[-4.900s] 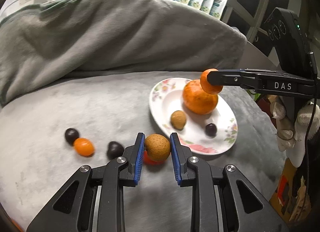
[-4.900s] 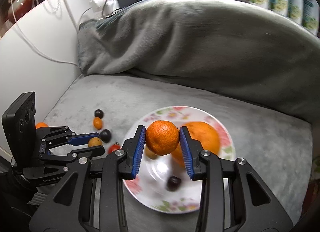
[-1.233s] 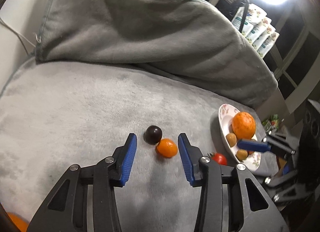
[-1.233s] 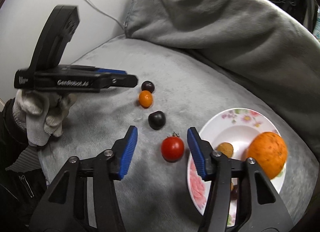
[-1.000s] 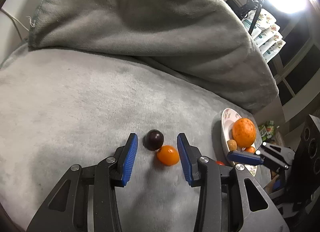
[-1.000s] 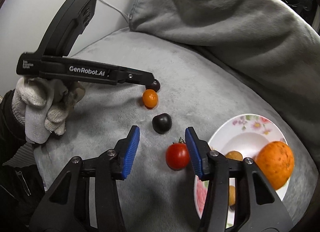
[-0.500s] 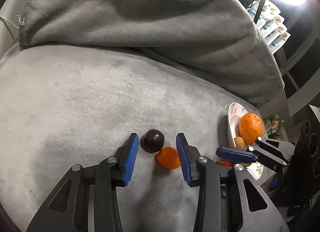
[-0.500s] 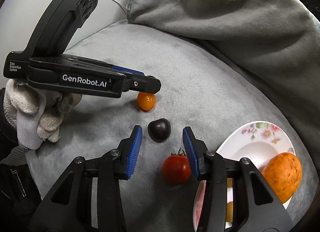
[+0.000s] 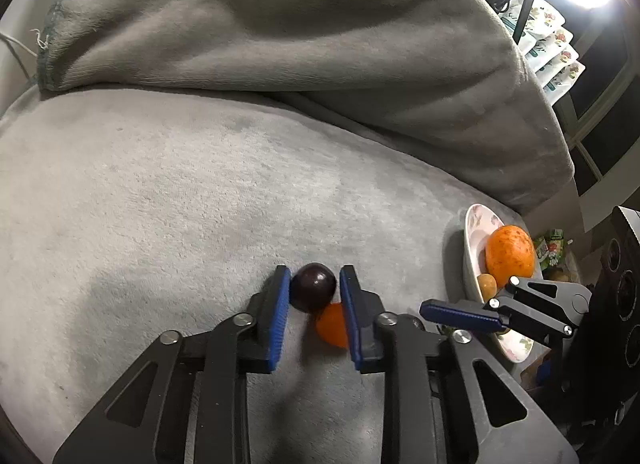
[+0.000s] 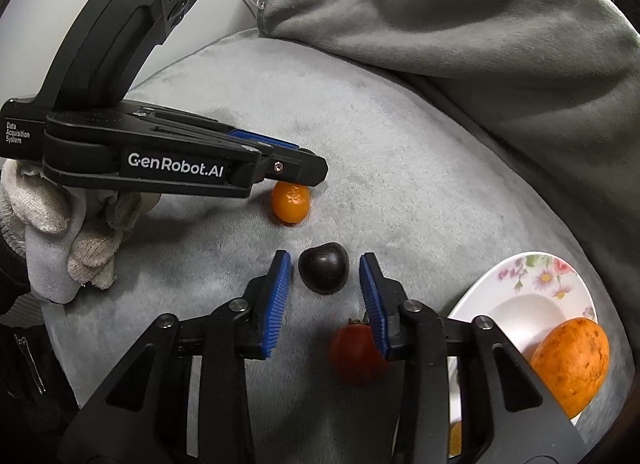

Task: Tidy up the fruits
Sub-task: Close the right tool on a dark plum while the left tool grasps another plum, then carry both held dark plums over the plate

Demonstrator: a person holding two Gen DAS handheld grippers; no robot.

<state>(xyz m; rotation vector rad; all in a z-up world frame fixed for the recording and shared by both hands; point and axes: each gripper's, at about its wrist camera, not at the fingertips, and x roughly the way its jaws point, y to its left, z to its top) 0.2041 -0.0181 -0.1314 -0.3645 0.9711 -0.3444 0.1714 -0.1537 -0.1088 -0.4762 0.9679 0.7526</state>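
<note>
Left wrist, dark fruit (image 9: 313,286) clamped in left claw (image 9: 312,288)

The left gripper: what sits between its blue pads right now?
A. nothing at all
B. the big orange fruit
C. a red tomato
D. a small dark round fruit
D. In the left wrist view the left gripper has closed its pads on the small dark round fruit; a small orange fruit lies just beneath on the grey blanket, outside the grip.
</note>
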